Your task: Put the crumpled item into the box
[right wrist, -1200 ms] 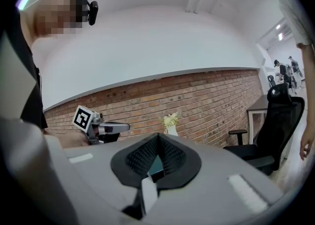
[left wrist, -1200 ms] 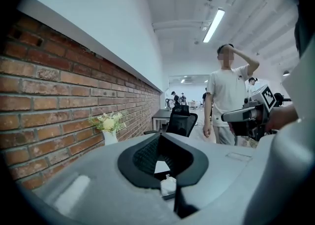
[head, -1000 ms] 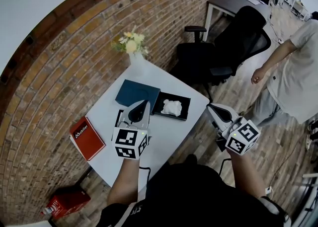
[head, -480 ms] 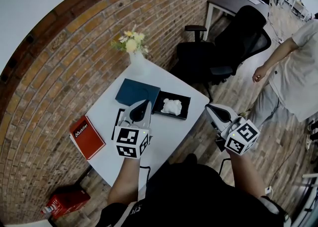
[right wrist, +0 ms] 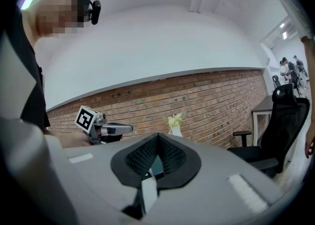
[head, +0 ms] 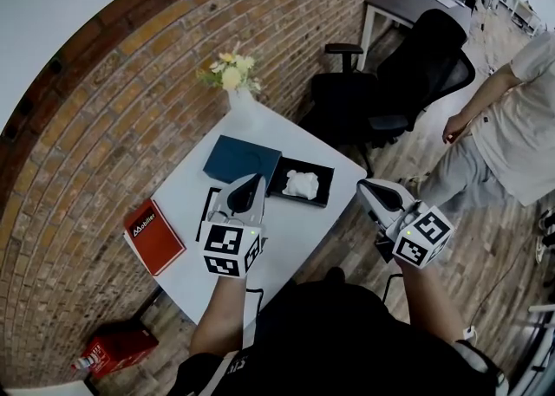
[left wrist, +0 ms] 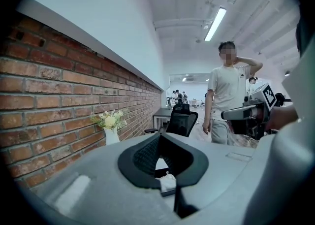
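The left hand-held gripper (head: 257, 180) and right hand-held gripper (head: 365, 186) are seen shut, empty. The crumpled item (head: 301, 183) is contained in the box (head: 278, 182), flanked by a blue case (head: 241, 160) on the tabletop (head: 295, 231).

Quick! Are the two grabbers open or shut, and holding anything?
Left gripper: shut, holding nothing.
Right gripper: shut, holding nothing.
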Available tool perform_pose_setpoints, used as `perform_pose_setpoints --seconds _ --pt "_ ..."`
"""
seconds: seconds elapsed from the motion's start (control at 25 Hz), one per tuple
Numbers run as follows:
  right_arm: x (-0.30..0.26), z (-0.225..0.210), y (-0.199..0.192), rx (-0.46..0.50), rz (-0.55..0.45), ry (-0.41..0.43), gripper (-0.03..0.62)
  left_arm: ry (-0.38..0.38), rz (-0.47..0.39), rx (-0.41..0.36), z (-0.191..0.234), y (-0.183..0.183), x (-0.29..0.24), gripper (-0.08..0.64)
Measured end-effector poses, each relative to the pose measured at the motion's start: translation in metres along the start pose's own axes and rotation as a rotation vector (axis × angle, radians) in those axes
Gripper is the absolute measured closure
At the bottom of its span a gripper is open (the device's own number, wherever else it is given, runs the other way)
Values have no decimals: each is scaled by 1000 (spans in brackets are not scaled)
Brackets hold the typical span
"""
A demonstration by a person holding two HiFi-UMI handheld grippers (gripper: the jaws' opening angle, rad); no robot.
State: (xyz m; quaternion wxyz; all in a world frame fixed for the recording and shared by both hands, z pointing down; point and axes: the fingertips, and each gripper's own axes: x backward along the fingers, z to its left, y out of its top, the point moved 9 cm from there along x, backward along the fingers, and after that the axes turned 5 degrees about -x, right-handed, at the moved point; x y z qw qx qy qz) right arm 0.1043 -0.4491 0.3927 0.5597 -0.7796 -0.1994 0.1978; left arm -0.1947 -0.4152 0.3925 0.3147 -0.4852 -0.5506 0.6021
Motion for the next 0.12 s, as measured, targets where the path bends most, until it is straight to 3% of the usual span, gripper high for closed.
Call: perform_pose_setpoints --seconds 0.12 --pt "1 1 0 -4 -1 5 594 5 -8 6 0 0 3 554"
